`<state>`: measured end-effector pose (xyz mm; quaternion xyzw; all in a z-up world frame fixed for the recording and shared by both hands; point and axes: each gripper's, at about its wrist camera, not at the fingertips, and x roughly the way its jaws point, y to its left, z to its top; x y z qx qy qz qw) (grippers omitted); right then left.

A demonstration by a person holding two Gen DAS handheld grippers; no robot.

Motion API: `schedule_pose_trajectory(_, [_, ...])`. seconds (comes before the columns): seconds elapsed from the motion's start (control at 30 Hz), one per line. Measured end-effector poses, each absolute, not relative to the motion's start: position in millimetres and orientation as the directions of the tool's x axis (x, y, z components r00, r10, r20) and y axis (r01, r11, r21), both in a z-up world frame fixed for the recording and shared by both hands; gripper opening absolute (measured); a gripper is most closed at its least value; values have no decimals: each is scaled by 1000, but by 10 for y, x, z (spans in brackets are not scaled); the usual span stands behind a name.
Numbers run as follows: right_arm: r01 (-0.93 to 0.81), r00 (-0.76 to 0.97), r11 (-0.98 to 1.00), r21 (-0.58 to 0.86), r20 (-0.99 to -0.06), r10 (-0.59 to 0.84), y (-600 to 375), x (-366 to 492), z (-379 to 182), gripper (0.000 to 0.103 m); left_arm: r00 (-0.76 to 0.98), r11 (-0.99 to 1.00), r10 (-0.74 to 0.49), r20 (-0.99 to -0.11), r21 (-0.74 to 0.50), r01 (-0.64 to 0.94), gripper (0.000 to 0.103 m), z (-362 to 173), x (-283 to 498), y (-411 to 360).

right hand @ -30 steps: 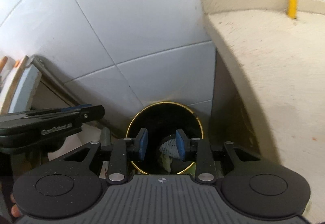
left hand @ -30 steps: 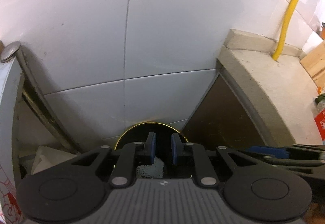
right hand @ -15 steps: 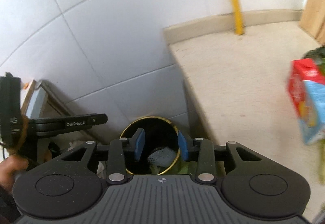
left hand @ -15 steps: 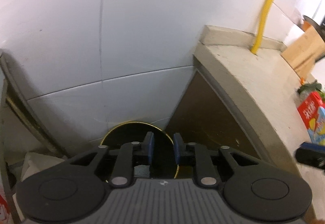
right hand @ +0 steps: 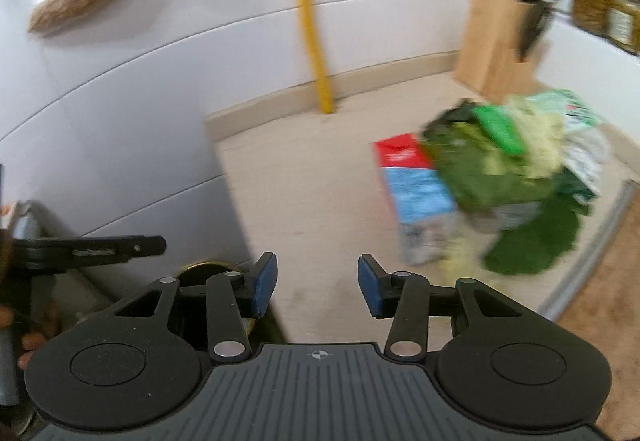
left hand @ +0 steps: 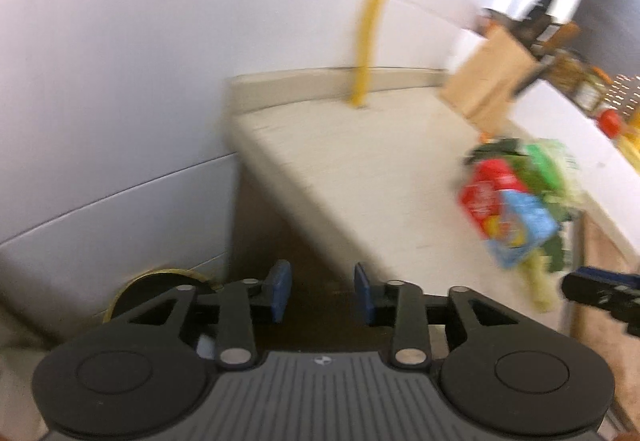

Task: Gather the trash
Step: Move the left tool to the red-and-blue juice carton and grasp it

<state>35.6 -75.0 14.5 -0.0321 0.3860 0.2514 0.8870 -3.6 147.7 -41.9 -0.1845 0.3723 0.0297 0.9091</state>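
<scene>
On the beige counter (right hand: 320, 209), near its right side, a heap of trash (right hand: 508, 177) is seen: a red and blue carton (right hand: 412, 189) lies at the left of the heap, and green wrappers and leafy scraps (right hand: 532, 241) are piled against and partly over it (both views are blurred, so finer detail cannot be made out). Behind the heap a wooden knife block (right hand: 500, 45) is stood by the white tiled wall (right hand: 140, 81), and a yellow pipe (right hand: 308, 17) is run down the wall to the back of the counter.

Beside the counter's left end, low down, the gold-rimmed black bin (left hand: 156, 289) is partly hidden behind the left gripper (left hand: 320, 291). That gripper is held with its blue pads (left hand: 280, 289) spread apart and nothing between them. The right gripper (right hand: 316, 283) is likewise held spread and empty over the counter's near edge, well apart from the carton. In the right wrist view the left gripper is seen from the side at the left edge.
</scene>
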Motion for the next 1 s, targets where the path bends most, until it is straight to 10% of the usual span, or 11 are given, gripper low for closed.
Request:
schedule_pose_trajectory(0.57, [-326,638,936,129,-701,319,-1433,411,34,59,691,935,-316,-650,-337,111,45,-54,869,174])
schedule_pose_trajectory(0.83, [-335,621,934,126,-715,320,-1532,509,-92,60,661,945,-287,-693,-320,74,56,-176,1221,-131])
schedule_pose_trajectory(1.0, [-353,608,926,135,-719,336,-1533,568,-166,60,655,970,-212,-725,-237,52,46,-317,1254,-173])
